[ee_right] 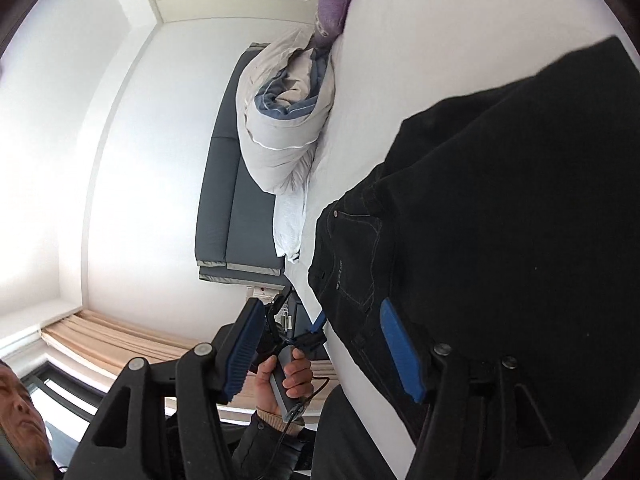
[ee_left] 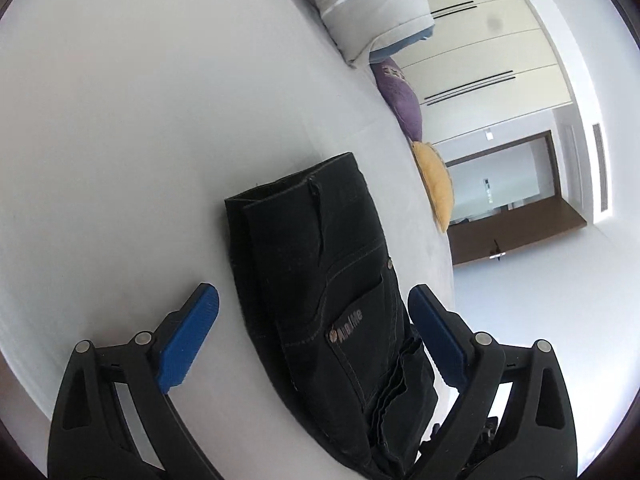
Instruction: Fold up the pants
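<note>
one pair of black pants (ee_left: 328,280) lies folded into a long narrow bundle on the white bed (ee_left: 120,140), its long axis running from the left gripper (ee_left: 314,304) away toward the bed's far side, waistband end nearest the gripper. two cushions, one purple (ee_left: 402,96) and one yellow (ee_left: 436,184), and one rolled duvet (ee_left: 372,4) line the bed's edge. the left gripper's fingers stand released, straddling the bundle without pressing. the right gripper (ee_right: 320,344) is open, one finger (ee_right: 400,350) over the pants.

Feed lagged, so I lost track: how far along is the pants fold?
Mostly done: the black pants lie in a compact folded stack on the white bed. In hand: nothing; the left claw stands open astride them, the right claw open beside them. Left: perhaps tidying.
</note>
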The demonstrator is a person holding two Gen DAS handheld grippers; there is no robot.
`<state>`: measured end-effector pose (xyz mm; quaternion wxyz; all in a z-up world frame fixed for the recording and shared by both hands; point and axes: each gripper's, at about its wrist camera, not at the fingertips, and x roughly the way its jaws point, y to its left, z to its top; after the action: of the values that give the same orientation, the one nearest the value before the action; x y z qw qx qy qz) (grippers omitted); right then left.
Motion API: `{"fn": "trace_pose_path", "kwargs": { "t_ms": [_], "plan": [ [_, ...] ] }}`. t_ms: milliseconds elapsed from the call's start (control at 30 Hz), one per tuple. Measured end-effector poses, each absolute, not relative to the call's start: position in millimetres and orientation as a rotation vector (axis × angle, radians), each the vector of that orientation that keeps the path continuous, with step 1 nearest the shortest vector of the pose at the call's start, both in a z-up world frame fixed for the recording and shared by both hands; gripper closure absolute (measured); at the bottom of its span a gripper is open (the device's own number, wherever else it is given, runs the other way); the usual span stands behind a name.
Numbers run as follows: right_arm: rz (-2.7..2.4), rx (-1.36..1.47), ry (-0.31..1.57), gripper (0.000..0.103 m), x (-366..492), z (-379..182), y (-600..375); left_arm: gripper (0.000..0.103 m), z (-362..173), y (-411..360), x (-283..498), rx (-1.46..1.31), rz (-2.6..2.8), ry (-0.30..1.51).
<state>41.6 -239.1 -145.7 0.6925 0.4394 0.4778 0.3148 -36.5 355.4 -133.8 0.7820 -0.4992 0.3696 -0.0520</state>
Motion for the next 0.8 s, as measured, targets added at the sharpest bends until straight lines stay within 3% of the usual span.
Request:
{"fn": "trace_pose_path", "kwargs": {
  "t_ms": [367, 433, 500, 567, 800],
  "plan": [
    [0.682, 1.056, 1.097, 0.040, 43, -175, -244, 0.009, -157, 360, -6, -1.153, -0.127, 0.842],
    [0.682, 1.051, 1.100, 0.040, 44, -176, -243, 0.025, -160, 357, 3, -1.167, -0.144, 0.849],
    [0.685, 1.042, 1.103, 0.040, 44, -175, -242, 0.057, -168, 360, 7, -1.216, -0.135, 0.867],
    [0.687, 1.039, 1.103, 0.040, 45, -175, -241, 0.072, -183, 368, 6, -1.313, -0.141, 0.852],
    [0.697, 1.032, 1.095, 0.039, 52, -167, -233, 0.086, -191, 374, 1, -1.374, -0.154, 0.813]
  ]
}}
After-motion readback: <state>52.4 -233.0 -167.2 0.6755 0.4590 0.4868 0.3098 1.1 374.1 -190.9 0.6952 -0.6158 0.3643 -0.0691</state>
